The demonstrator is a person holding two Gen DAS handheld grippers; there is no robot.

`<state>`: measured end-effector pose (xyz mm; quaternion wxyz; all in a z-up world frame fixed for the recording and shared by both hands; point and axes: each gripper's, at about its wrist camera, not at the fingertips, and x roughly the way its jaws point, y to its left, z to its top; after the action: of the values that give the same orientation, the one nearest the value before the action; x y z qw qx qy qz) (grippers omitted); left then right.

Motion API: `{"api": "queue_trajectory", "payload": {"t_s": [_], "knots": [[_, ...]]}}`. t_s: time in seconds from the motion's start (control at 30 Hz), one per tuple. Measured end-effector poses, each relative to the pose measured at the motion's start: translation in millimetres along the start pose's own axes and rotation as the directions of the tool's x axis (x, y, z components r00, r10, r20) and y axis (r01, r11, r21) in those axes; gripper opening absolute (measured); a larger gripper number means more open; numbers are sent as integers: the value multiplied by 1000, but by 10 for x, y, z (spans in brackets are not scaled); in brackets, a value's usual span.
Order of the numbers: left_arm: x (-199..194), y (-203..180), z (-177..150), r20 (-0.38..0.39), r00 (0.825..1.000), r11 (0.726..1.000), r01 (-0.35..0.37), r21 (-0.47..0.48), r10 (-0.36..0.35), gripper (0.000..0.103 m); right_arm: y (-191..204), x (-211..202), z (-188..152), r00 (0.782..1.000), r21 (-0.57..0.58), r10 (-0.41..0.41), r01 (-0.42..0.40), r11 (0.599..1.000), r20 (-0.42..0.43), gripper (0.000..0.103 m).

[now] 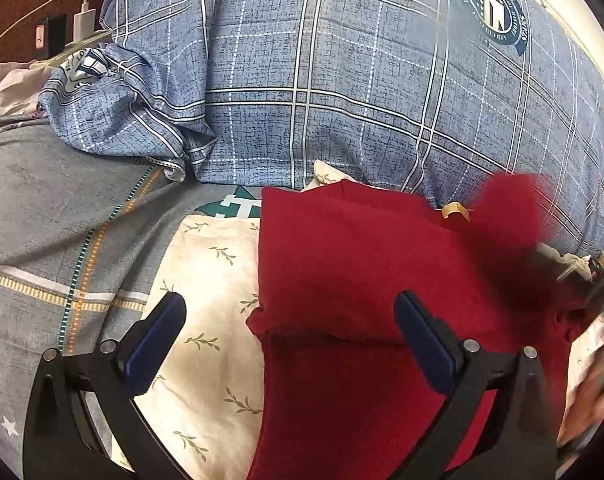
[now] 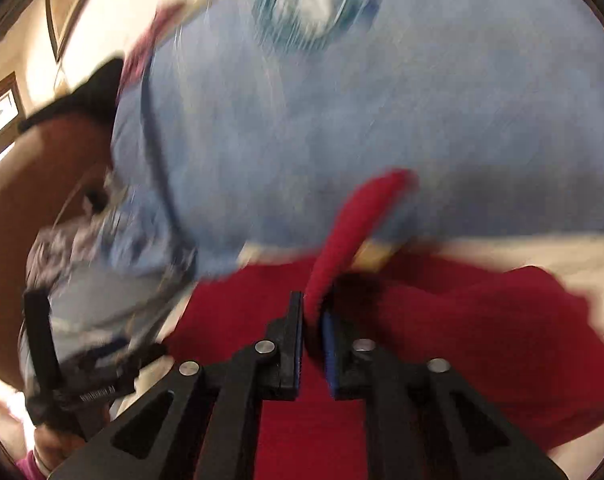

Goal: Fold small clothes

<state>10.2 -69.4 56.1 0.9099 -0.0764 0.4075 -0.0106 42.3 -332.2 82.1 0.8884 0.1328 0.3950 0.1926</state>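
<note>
A dark red garment (image 1: 354,280) lies partly folded on a cream leaf-print cloth (image 1: 210,304). My left gripper (image 1: 290,312) is open above the garment's left edge, one finger over the cream cloth, one over the red fabric, holding nothing. In the right wrist view, which is motion-blurred, my right gripper (image 2: 312,312) is shut on a strip of the red garment (image 2: 354,224) and lifts it above the rest of the garment (image 2: 482,340). That lifted red part shows blurred at the right of the left wrist view (image 1: 506,216), with the right gripper at the frame edge.
A blue plaid pillow (image 1: 342,72) lies just behind the garment. Grey striped bedding (image 1: 50,240) spreads to the left. A charger and cable (image 1: 82,20) sit at the far left back. The left gripper shows at the left of the right wrist view (image 2: 62,380).
</note>
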Motion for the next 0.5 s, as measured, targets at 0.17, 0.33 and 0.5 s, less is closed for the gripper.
{"api": "queue_trajectory", "payload": {"t_s": [0.17,0.33,0.5], "knots": [[19,1,10,-9,1000,1000,28,-5,-28,103,77,248,-301,983,-21,16,-20,1000,-182,43],[46,-139,-6,-23,994,995,103,19,-102,103,20,-471,-293,996,-105,-74,69,992,-46,65],[105,-362,6,-40,990,990,140,32,-139,103,-357,-953,-162,976,5,-168,170,986,140,76]]}}
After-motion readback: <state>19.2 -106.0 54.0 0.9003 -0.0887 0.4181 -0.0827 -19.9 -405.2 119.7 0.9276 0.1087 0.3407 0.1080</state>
